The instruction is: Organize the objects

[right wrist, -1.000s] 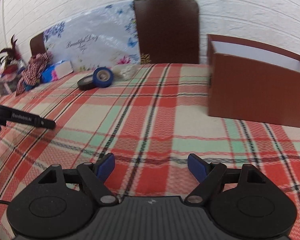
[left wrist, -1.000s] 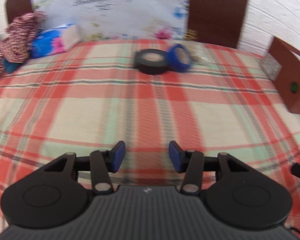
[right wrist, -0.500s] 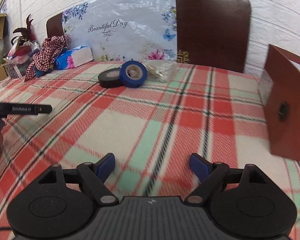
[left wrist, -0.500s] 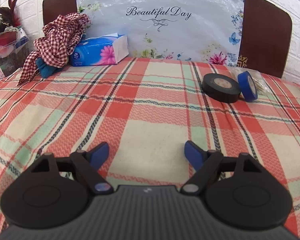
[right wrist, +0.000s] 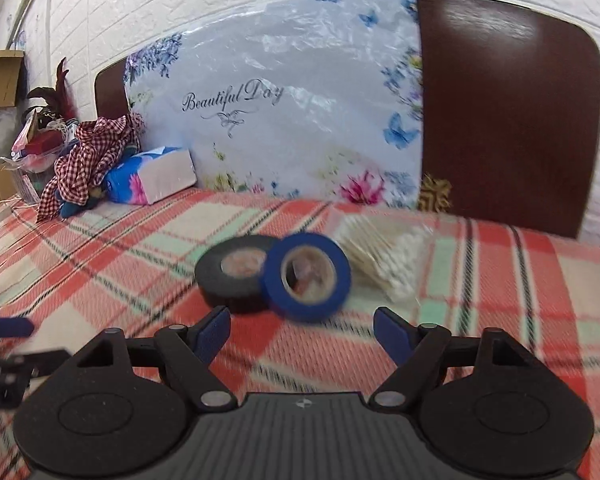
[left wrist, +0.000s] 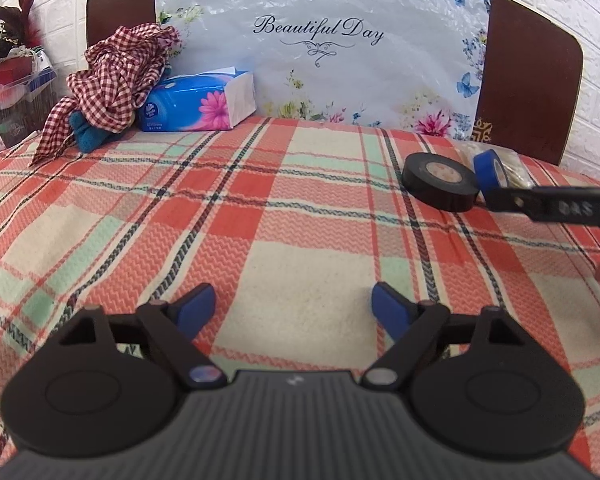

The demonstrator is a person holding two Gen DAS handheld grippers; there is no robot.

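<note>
Closer now than a moment ago, the right gripper (right wrist: 302, 330) has swung in on the tape rolls, which fill the middle of its view where before they sat small and far up the bed, and its jaws have just been closing a little with nothing between them yet. Down at the bottom of the left wrist view, the left gripper (left wrist: 292, 302) has its jaws spread wide after opening up, holding nothing, only bare plaid bedspread (left wrist: 260, 216) beyond its blue pads. Just past the right gripper's fingertips stands the blue tape roll (right wrist: 308, 276), tilted on edge and leaning against the black tape roll (right wrist: 236, 272), which lies flat to its left; the picture is blurred here. Touching the blue roll on its right is a clear packet of cotton swabs (right wrist: 384, 256). In the left wrist view the same pair sit at the right edge, partly crossed by the right gripper's dark finger. Farther back, upper left, a blue tissue pack (left wrist: 198, 102) lies beside a crumpled checked cloth (left wrist: 116, 76), and behind everything a floral "Beautiful Day" sheet (left wrist: 320, 48) covers the brown headboard (left wrist: 528, 92).
</note>
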